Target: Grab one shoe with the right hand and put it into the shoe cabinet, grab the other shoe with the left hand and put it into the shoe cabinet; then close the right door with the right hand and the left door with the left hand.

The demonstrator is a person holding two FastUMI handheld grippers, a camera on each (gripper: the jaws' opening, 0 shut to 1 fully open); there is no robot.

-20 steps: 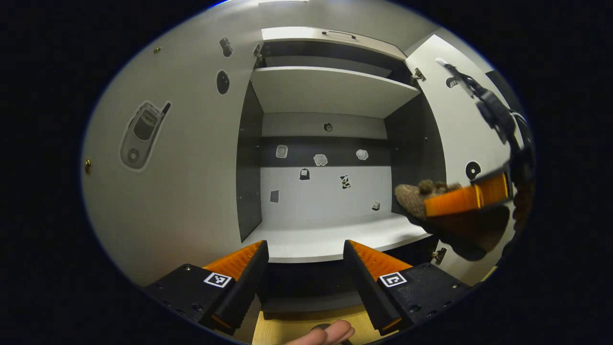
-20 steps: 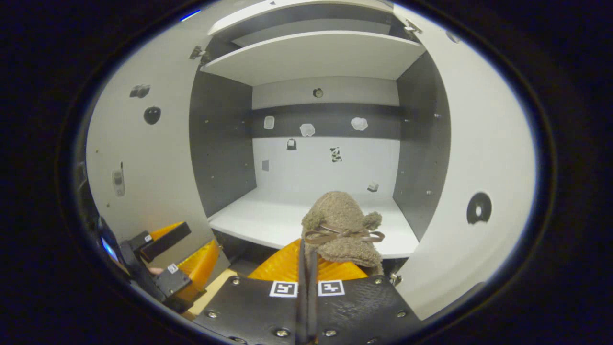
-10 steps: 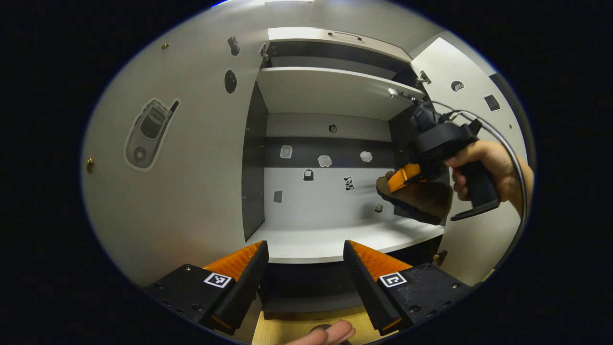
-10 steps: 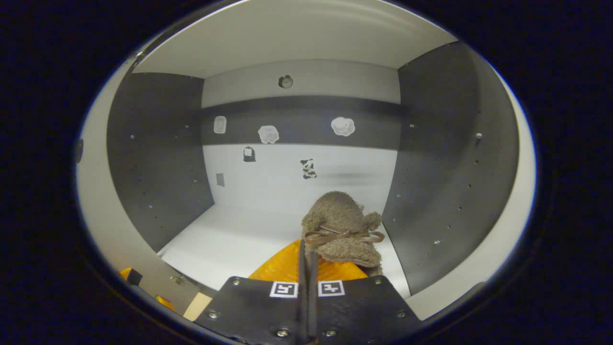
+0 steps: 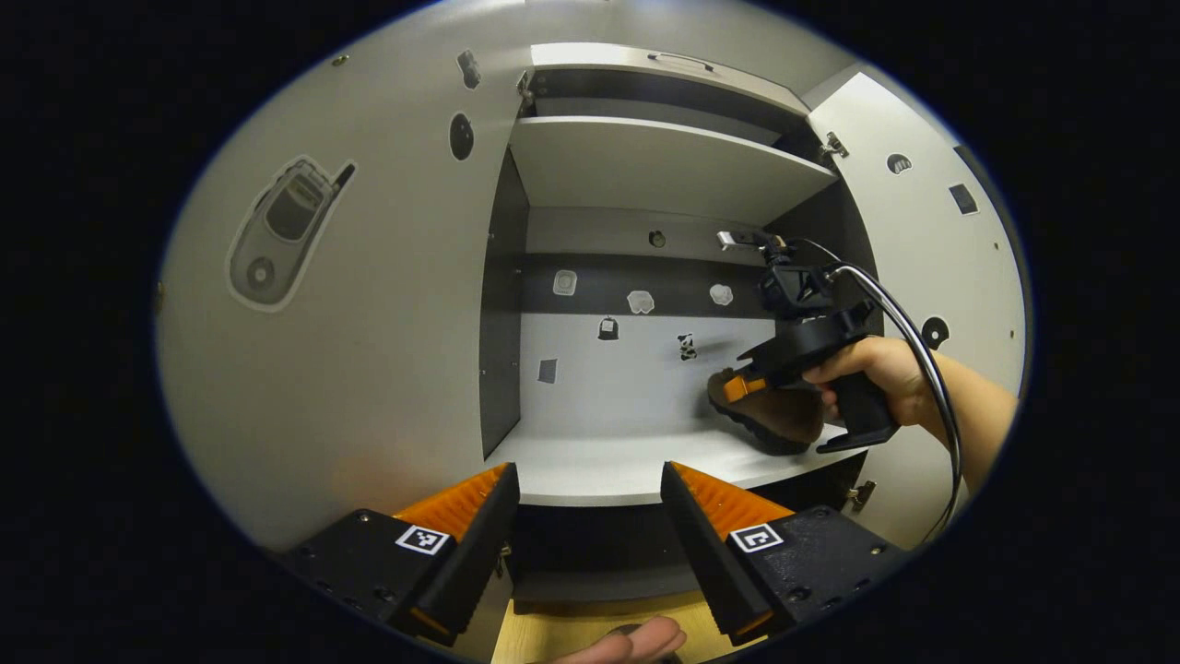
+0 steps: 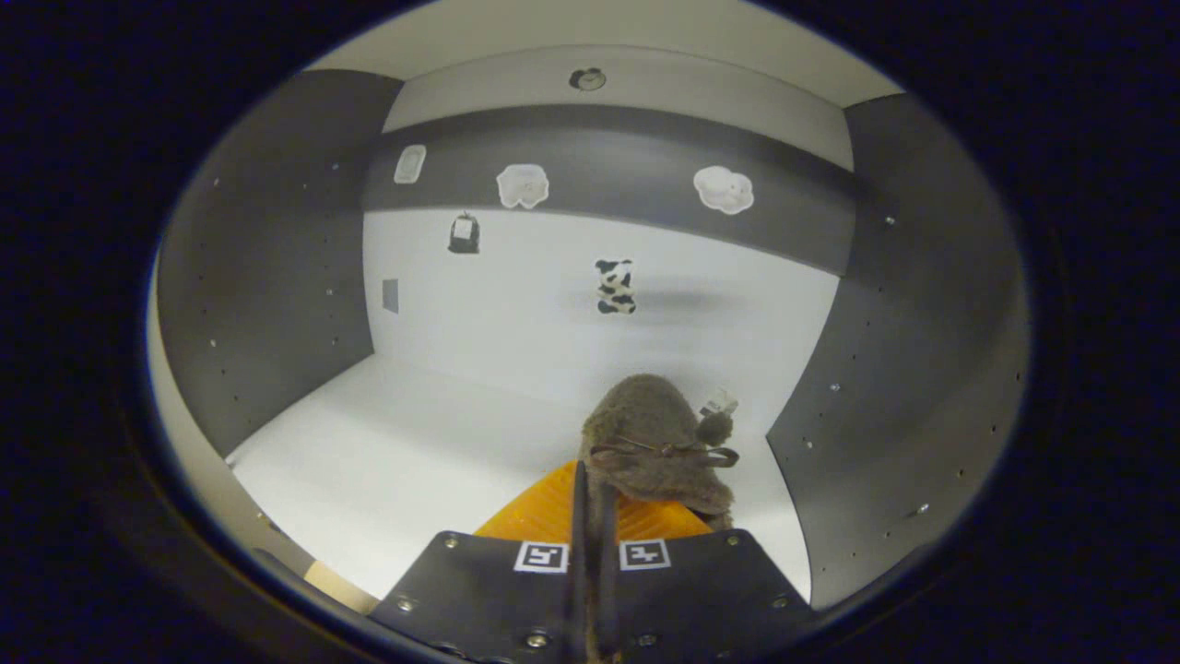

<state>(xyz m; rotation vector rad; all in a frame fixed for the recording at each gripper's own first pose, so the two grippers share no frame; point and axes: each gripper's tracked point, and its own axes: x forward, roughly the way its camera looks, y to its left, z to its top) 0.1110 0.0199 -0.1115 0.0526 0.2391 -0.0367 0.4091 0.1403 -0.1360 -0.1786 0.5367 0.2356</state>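
Shoe (image 6: 656, 441): brown, fuzzy upper with a thin bow across the front, dark treaded sole visible in the left gripper view (image 5: 770, 417). Carried by the right gripper (image 6: 590, 503), whose two fingers are pressed nearly together on what looks like the heel collar. Toe points into the cabinet.

Location: inside the shoe cabinet (image 5: 498, 304), over the right part of the lower shelf (image 6: 415, 443), close to the right inner wall. From the left gripper view the sole sits low over the shelf (image 5: 636, 461); contact cannot be confirmed.

Right hand (image 5: 880, 373) wraps the handle of the right gripper (image 5: 737, 383), forearm reaching between the open doors.

Left gripper (image 5: 588, 489): fingers spread wide, nothing between them, hanging in front of the cabinet below the shelf edge. A fingertip (image 5: 636, 638) shows at the bottom edge.

Handling judgement:
- Looks light; held by one edge with little sag.
- Upper soft and compressible, so the pinch likely squashes the collar; the pile should give good friction.
- Sole is the stiff part and should land flat.
- Best hold probably the heel collar or side rim, not the bow or loose fluff.
- Not fragile; a short drop would likely do no harm.

Doors: left door (image 5: 369, 277) and right door (image 5: 931, 231) both open.
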